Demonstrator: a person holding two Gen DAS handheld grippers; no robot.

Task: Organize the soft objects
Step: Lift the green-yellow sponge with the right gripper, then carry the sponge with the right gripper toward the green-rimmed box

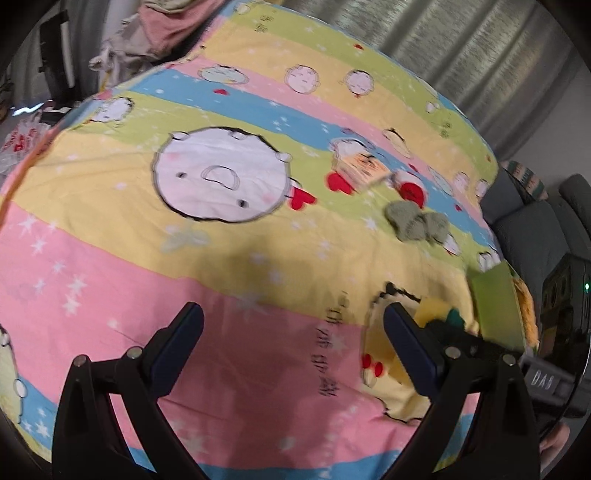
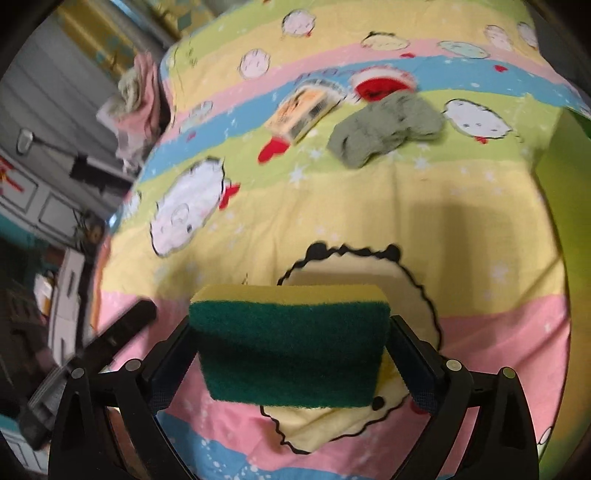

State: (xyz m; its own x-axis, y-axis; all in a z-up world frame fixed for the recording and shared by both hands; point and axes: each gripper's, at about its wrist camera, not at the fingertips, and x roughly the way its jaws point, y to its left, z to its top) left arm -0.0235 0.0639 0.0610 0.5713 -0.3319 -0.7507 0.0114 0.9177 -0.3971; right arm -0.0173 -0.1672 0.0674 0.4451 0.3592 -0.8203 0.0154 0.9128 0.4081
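Observation:
My right gripper [image 2: 291, 332] is shut on a yellow sponge with a green scouring face [image 2: 291, 350], held above the cartoon-print bedsheet [image 2: 369, 206]. A grey-green cloth [image 2: 384, 131] lies crumpled further up the sheet, beside a small orange packet [image 2: 303, 112] and a red-and-white item [image 2: 380, 83]. My left gripper [image 1: 293, 321] is open and empty over the pink stripe. In the left wrist view the cloth [image 1: 417, 221] and the packet [image 1: 364, 166] lie to the upper right, and the sponge [image 1: 441, 314] shows behind my right finger.
A green box or tray [image 1: 498, 306] sits at the sheet's right edge, also seen in the right wrist view [image 2: 565, 206]. A pile of pink and beige clothes [image 1: 159, 29] lies at the far corner. Grey cushions [image 1: 528, 221] lie beyond the right edge.

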